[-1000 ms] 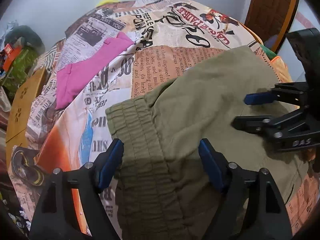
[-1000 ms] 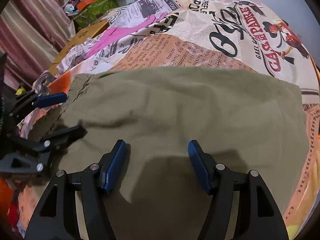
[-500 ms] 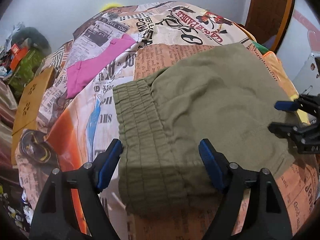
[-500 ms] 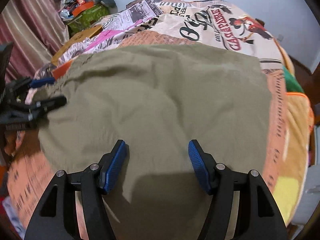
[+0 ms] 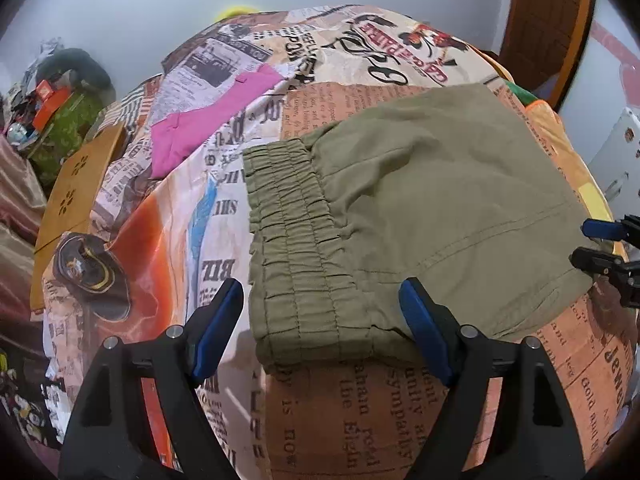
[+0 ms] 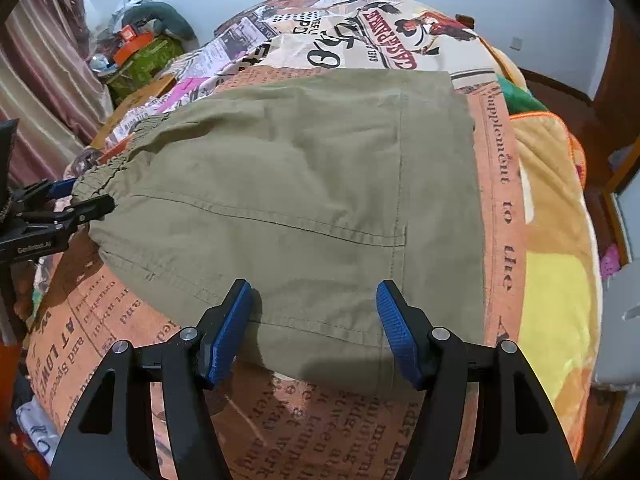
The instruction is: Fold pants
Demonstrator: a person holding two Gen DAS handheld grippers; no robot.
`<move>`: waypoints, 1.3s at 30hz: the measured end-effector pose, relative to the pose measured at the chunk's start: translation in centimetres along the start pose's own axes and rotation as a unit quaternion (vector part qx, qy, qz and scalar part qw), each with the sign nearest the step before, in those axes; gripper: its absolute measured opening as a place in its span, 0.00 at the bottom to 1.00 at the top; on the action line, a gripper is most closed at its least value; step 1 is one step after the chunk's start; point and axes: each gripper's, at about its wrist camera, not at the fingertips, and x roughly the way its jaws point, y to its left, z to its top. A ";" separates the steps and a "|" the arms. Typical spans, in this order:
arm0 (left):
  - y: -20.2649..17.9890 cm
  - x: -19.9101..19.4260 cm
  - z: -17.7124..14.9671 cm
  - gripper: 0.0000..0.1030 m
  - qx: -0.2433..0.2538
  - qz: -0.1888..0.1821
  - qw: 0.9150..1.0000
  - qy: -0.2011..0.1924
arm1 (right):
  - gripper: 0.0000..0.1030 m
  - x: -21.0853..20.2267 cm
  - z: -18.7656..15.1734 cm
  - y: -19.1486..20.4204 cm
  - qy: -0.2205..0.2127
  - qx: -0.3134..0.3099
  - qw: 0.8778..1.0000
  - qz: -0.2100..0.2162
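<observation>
Lying folded and flat on the newsprint-patterned bedspread [image 5: 224,208]: olive pants [image 5: 432,200], elastic waistband [image 5: 292,240] toward the left side, stitched seam running across the upper layer [image 6: 280,220]; hovering at the near edge of the waistband, left gripper [image 5: 320,328], jaws standing wide, blue pads [image 5: 218,328] apart on either side of the fabric corner, gripping nothing; hovering over the near hem on the other side, right gripper [image 6: 314,328], jaws likewise wide, blue pads [image 6: 394,334] straddling the cloth edge, nothing pinched between them; showing at the right rim of the left view, right gripper's fingertips just beside the far edge of the pants; showing at the left rim of the right view, left gripper's fingertips near the bunched waistband; lying farther back on the bedspread, well apart from the pants, pink garment [image 5: 208,128]; sitting beyond the bed's left side, wooden board [image 5: 76,184] and green bag [image 5: 68,128] with orange boxes on top; standing at the far right, brown wooden door [image 5: 548,20].
</observation>
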 end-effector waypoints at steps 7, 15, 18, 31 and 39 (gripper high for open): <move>0.8 -3.4 0.5 0.79 -0.024 0.011 0.999 -0.038 | 0.59 -2.0 0.8 1.5 -0.032 -0.025 0.999 -0.008; 1.9 -5.2 -0.7 0.85 -0.069 -0.047 0.996 -0.035 | 0.59 -4.5 2.3 3.9 -0.082 -0.049 0.995 0.007; 1.8 -4.5 -1.9 0.85 -0.086 -0.081 0.993 -0.009 | 0.59 -3.9 2.6 5.0 -0.084 -0.059 0.995 0.012; 1.7 -1.0 -3.6 0.85 -0.171 -0.223 0.958 0.055 | 0.59 2.1 1.8 5.7 0.000 -0.049 0.998 0.026; 3.6 1.2 -2.1 0.91 -0.250 -0.262 0.930 0.068 | 0.60 2.2 1.4 5.4 0.002 -0.050 0.998 0.038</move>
